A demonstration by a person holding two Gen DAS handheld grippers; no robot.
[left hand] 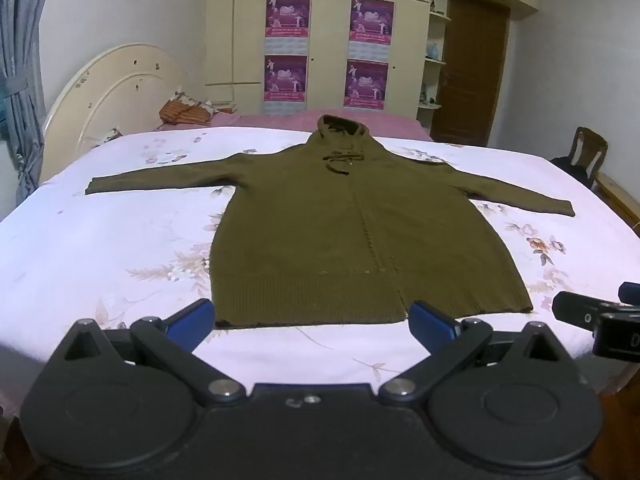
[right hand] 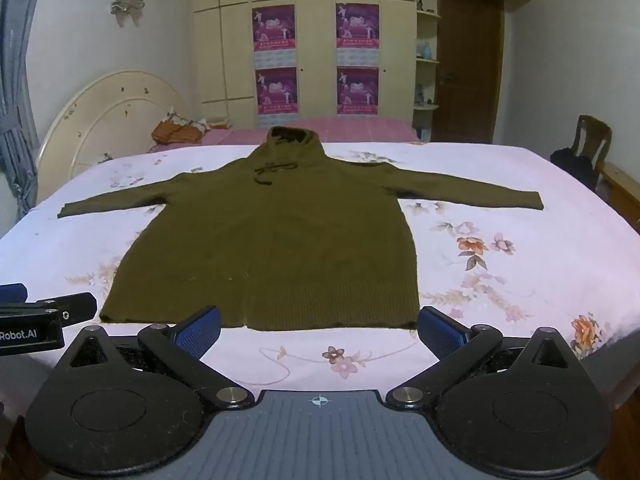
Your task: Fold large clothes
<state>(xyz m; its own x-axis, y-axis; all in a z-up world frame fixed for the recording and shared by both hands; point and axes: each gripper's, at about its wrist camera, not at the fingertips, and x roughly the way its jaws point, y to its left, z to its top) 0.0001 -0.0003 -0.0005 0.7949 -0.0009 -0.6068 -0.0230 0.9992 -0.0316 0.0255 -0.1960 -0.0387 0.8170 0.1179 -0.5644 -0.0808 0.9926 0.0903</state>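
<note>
Olive knit, the hooded sweater (left hand: 360, 232) is lying flat on the bed (left hand: 100, 248), sleeves spread, hem nearest us. We are hovering the left gripper (left hand: 312, 320) and right gripper (right hand: 318, 326) just short of that hem, jaws wide apart and empty. We are judging it best to pinch one sleeve cuff and draw it across without dragging the body. "Robot.AI" is reading on the left gripper's side.

Seeing one olive hooded sweater (left hand: 360, 236) lying on one bed (left hand: 100, 248), two tools (left hand: 312, 322) (right hand: 318, 330) showing. Also counting four posters (right hand: 274, 28), one chair (right hand: 592, 140), one door (right hand: 468, 64).
</note>
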